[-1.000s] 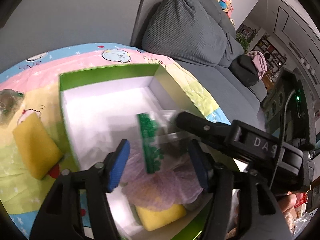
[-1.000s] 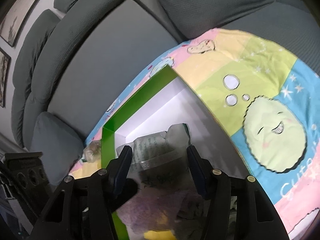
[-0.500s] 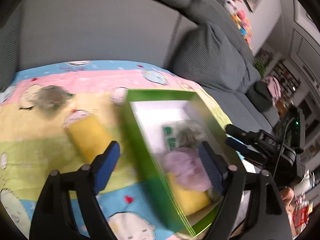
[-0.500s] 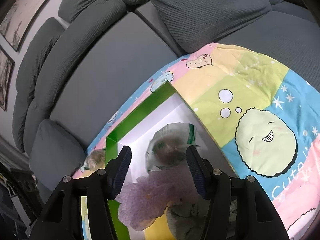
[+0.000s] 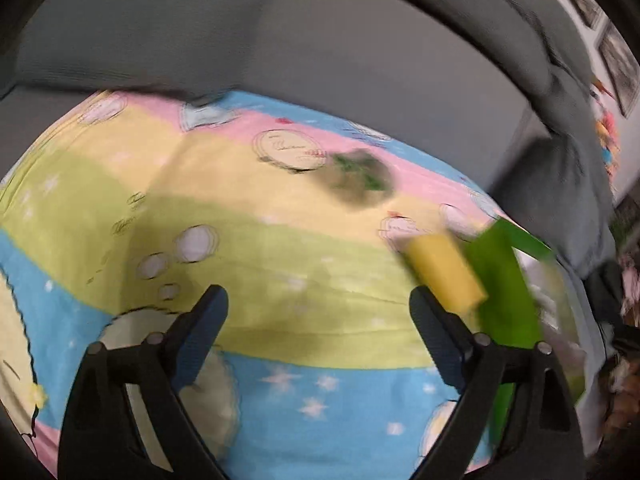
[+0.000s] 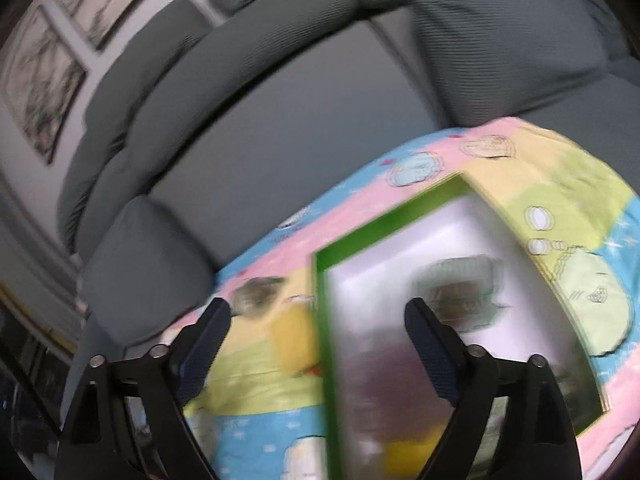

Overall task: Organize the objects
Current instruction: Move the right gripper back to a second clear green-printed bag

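1. One green box [image 6: 320, 312] with a white inside lay on the patterned blanket [image 5: 280, 264], in front of the grey sofa [image 6: 280, 128].
2. Inside the box were one clear bag [image 6: 460, 284], one purple net [image 6: 380, 368] and one yellow sponge [image 6: 404, 452] — all blurred.
3. Outside, a second yellow sponge [image 5: 444, 272] lay just beside the box's left wall; a second bag [image 5: 356, 180] lay farther off.
4. The left claw [image 5: 318, 312] was opening, nothing between its jaws — bare blanket lay under it.
5. The right claw [image 6: 318, 320] was opening too, holding nothing, above the box's left edge.
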A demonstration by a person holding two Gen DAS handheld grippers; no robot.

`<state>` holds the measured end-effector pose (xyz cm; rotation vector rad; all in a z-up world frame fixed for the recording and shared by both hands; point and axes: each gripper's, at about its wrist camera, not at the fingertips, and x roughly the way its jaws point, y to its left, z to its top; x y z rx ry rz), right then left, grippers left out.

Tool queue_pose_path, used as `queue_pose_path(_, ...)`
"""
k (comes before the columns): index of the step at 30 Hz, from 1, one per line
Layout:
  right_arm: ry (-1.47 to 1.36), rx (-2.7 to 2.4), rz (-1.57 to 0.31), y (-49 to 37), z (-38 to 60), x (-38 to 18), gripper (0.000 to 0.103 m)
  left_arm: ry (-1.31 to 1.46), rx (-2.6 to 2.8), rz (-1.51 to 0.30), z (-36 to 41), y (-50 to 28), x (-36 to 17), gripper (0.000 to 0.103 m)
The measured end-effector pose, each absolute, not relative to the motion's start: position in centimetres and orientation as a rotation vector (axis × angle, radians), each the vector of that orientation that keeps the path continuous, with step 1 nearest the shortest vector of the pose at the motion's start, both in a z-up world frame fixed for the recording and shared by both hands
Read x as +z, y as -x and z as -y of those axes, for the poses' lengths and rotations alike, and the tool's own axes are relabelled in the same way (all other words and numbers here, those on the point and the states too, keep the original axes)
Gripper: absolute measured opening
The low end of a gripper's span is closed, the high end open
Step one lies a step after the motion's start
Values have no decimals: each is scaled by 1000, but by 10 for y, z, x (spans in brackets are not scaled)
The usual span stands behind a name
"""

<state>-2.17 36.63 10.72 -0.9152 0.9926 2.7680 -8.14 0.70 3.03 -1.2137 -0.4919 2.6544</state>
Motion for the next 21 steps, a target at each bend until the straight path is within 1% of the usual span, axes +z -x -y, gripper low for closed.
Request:
queue_pose_path(4, 1201, 2776, -974, 99, -309, 119, 92, 1286, 2740, 615, 25, 89, 20, 92)
queue_pose_path(7, 1331, 2702, -1053, 172, -279, 113, 92, 1201, 2739, 696, 33, 87, 30, 92)
queue_pose_path(8, 1369, 2671, -1056, 196, -270, 105, 92, 1181, 2740, 711, 36, 85, 33, 92)
queue_pose_path(10, 1464, 2561, -972, 248, -253, 77, 92, 1162, 2739, 706, 39, 81, 37, 94)
queue_pose_path(12, 1525, 2470, -936, 276, -246, 50, 92, 1173, 2737, 704, 41, 81, 37, 95)
queue_pose_path(14, 1581, 2379, -905, 301, -238, 20, 87, 1188, 2724, 698, 41, 84, 37, 95)
queue_pose_path(16, 1611, 2326, -846, 314, -234, 3, 83, 1199, 2718, 678, 41, 85, 37, 95)
queue_pose_path(18, 1594, 2301, -707, 317, -231, -7, 80, 1203, 2720, 657, 41, 84, 39, 95)
queue_pose_path(19, 1591, 2299, -659, 316, -230, -11, 74, 1206, 2727, 654, 43, 85, 39, 95)
queue_pose_path(21, 1596, 2317, -668, 314, -237, -19, 74, 1213, 2726, 672, 46, 85, 39, 95)
